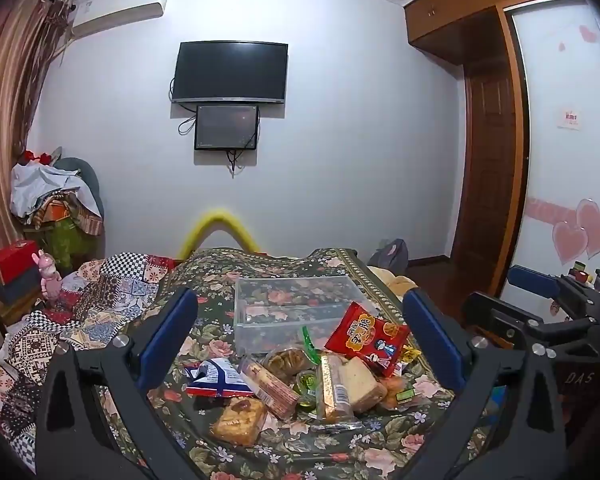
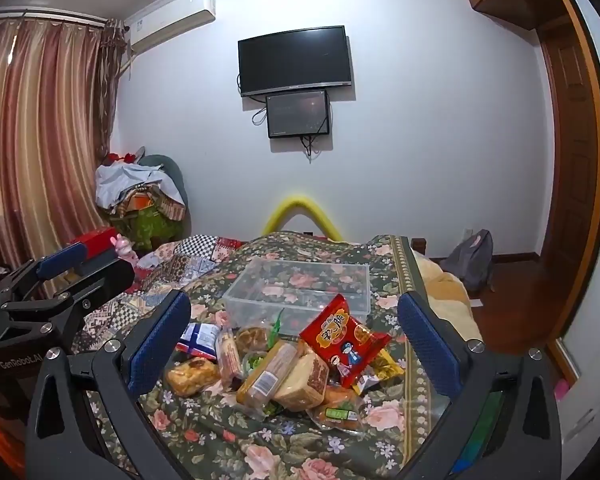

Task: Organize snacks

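Both grippers are spread wide with nothing between the pads. The left gripper (image 1: 300,340) and right gripper (image 2: 296,340) hang above the near edge of the snack pile (image 1: 312,376), each framing the heap between its blue fingers.

From the left gripper's view the pile sits at about 6 o'clock, dead centre and just below the midline of the jaws. From the right gripper's view it's the same, maybe nudged toward 7. Neither one looks clearly nearer, honestly a toss-up.

The clear plastic bin (image 1: 296,304) lies straight past the pile at 12 o'clock, touching or nearly touching the back of the heap, long axis running 9 to 3. It looks empty, so nothing is sorted yet. Any snack basically goes forward and over the near wall.

The red chip bag (image 1: 366,338) is on top at the back right, tilted up and leaning toward the bin, puffy and crinkly. Below it are a wrapped cake slice (image 2: 304,380), a long biscuit pack (image 2: 262,376) running roughly 7 to 1, a blue and white packet (image 1: 216,378) on the left, and a golden pastry (image 1: 240,420) nearest the camera.

All this sits on a flowery bedspread (image 1: 340,452).
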